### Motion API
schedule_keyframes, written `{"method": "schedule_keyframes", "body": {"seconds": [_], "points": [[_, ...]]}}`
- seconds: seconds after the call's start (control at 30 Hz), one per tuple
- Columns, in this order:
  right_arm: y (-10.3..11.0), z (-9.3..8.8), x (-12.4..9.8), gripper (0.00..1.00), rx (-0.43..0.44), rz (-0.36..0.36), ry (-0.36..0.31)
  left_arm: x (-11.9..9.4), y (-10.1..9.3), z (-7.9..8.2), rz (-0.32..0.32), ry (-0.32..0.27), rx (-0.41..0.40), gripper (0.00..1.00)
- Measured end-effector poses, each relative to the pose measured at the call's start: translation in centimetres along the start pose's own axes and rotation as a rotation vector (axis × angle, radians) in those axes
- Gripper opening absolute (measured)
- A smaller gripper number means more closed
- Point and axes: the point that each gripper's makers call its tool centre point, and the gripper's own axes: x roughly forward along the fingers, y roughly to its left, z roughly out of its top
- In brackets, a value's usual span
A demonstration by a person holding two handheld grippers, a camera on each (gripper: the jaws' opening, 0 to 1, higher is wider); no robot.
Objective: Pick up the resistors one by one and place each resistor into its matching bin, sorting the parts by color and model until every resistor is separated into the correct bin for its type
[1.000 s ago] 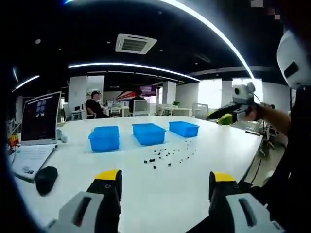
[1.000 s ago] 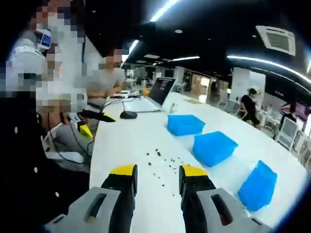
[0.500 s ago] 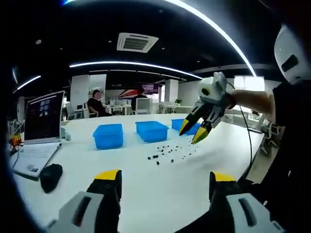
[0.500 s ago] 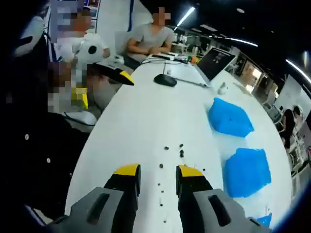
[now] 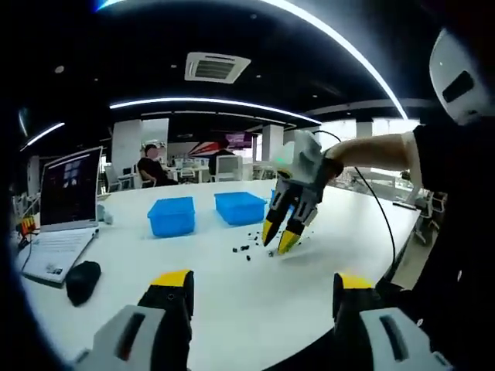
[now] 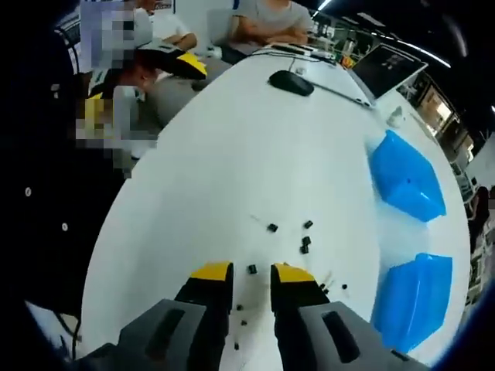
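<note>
So the right gripper (image 6: 251, 272) is down over the little pile of resistors (image 6: 303, 241) on the white bench (image 6: 232, 154). Its yellow-tipped jaws are only narrowly apart, with nothing clamped that I can make out, and one small dark resistor sits right in the gap just ahead of the tips. Honestly can't tell if the tips touch the bench or hang just above it.

From the left gripper view you see that same right gripper (image 5: 279, 236) coming in from the right on the person's arm, tips angled down into the scatter of resistors (image 5: 246, 249). The left gripper (image 5: 261, 284) itself hangs back near the bench edge, jaws wide apart, holding nothing.

The bins: two blue bins (image 5: 172, 216) stand side by side behind the resistors in the left gripper view, the second one (image 5: 240, 208) just to its right, well clear of the parts. In the right gripper view they run along the right side, one (image 6: 406, 184) farther up and one (image 6: 412, 300) lower down.

Other stuff on the bench: an open laptop (image 5: 62, 205) with a black mouse (image 5: 82, 280) near it on the left. A person (image 5: 151, 165) sits in the background.
</note>
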Motion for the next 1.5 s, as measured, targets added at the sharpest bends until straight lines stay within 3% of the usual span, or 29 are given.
{"method": "schedule_keyframes", "body": {"seconds": [0.4,0.73,0.9,1.0,1.2,1.33,1.5], "points": [[0.0,-0.8,0.7,0.11,-0.003,0.048,0.070,-0.2,-0.2,-0.4,-0.011,0.005,-0.008,0.74],[0.7,-0.5,0.3,0.07,0.008,0.049,0.072,-0.2,-0.2,-0.1,-0.010,-0.005,-0.012,0.73],[1.0,1.8,-2.5,0.07,0.129,0.018,-0.090,-0.3,-0.5,0.8,-0.030,-0.038,-0.027,0.74],[0.9,2.6,-5.3,0.07,0.195,-0.039,-0.219,-0.4,0.3,2.3,0.014,-0.097,-0.012,0.73],[-0.4,2.4,-11.6,0.07,0.324,-0.292,-0.468,-0.6,1.0,4.3,0.053,-0.160,-0.016,0.73],[-1.2,2.2,-15.8,0.07,0.413,-0.502,-0.663,-0.4,1.3,4.9,0.069,-0.182,-0.022,0.73],[-0.3,2.6,-19.2,0.07,0.483,-0.685,-0.880,-0.6,1.8,5.7,0.105,-0.217,-0.031,0.73]]}}
